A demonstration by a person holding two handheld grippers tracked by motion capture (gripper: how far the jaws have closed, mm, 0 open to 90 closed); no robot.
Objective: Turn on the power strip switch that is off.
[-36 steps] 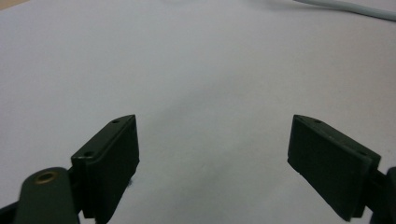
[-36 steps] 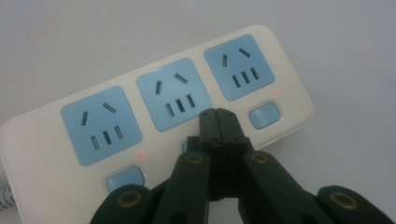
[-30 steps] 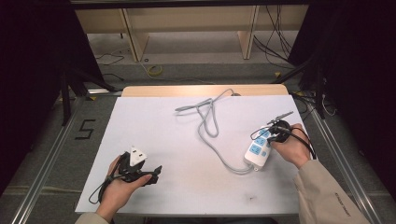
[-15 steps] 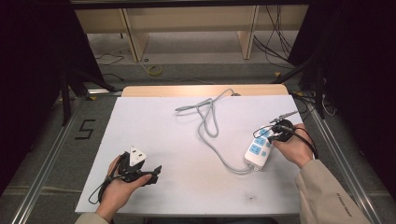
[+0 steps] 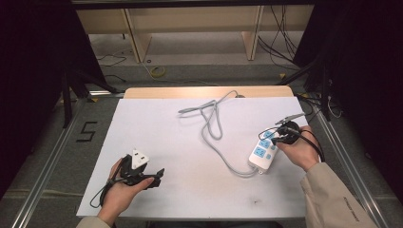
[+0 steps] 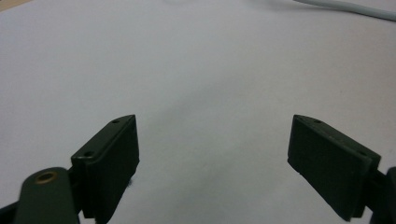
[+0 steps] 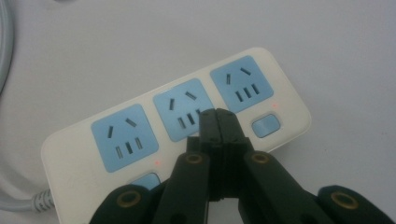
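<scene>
Black fingers (image 6: 109, 163), brass screws, beige sleeve (image 5: 332, 199)

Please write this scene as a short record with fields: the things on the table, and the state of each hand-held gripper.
surface: white table
power strip: white, three blue sockets, near right edge
cable: grey, looped from the strip toward the far edge
white plug: by the left hand
left hand-held gripper: jaws open, nothing between them, low over bare table
right hand-held gripper: jaws shut, tips over the strip's middle socket; contact cannot be told
</scene>
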